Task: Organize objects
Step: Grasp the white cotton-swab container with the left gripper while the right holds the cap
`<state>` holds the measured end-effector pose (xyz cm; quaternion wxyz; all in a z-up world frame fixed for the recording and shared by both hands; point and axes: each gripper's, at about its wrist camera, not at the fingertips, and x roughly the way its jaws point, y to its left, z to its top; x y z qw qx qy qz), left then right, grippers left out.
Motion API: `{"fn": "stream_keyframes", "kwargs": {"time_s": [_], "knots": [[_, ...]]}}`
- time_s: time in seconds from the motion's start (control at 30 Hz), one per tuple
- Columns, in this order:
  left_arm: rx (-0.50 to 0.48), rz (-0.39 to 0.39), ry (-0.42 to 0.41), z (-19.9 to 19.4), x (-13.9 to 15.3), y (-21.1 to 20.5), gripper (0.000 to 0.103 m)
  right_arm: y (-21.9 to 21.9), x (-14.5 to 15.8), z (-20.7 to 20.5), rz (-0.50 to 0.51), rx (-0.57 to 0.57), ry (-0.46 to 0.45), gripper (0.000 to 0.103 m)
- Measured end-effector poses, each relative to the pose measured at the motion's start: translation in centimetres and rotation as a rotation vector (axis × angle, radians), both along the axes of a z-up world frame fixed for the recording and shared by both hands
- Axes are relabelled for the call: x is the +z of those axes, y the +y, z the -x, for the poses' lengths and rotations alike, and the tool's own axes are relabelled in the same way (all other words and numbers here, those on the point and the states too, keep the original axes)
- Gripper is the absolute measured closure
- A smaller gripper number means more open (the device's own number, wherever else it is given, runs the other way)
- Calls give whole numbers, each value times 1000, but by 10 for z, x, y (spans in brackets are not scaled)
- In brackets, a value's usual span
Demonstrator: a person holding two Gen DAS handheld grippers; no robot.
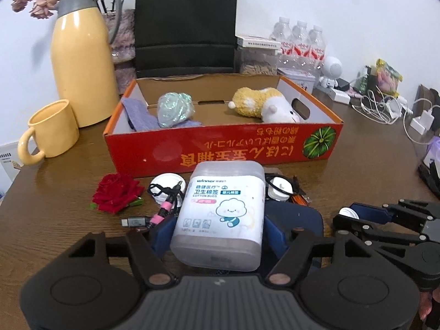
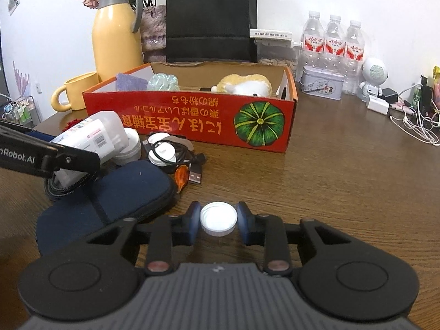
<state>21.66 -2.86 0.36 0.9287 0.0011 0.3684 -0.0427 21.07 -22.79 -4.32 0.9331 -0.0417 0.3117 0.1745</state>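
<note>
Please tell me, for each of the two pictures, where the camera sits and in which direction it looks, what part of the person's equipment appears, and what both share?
Left wrist view: sits on the left hand-held gripper, looking forward and down at the cotton bud box it grips; the right hand-held gripper shows too.
Right wrist view: sits on the right hand-held gripper, looking forward and down at the white cap between its pads.
Shared: red box, yellow jug, table.

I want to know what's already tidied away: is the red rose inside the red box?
No: the red rose lies on the table in front of the red box.
</note>
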Motion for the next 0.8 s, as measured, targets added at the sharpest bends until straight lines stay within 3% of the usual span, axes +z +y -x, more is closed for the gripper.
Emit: {"fn": "stream_keyframes", "kwargs": {"time_s": [0.8], "knots": [[36,4,-138,9,28,4,37,14,38,-1,-68,-4,-126,74]]}}
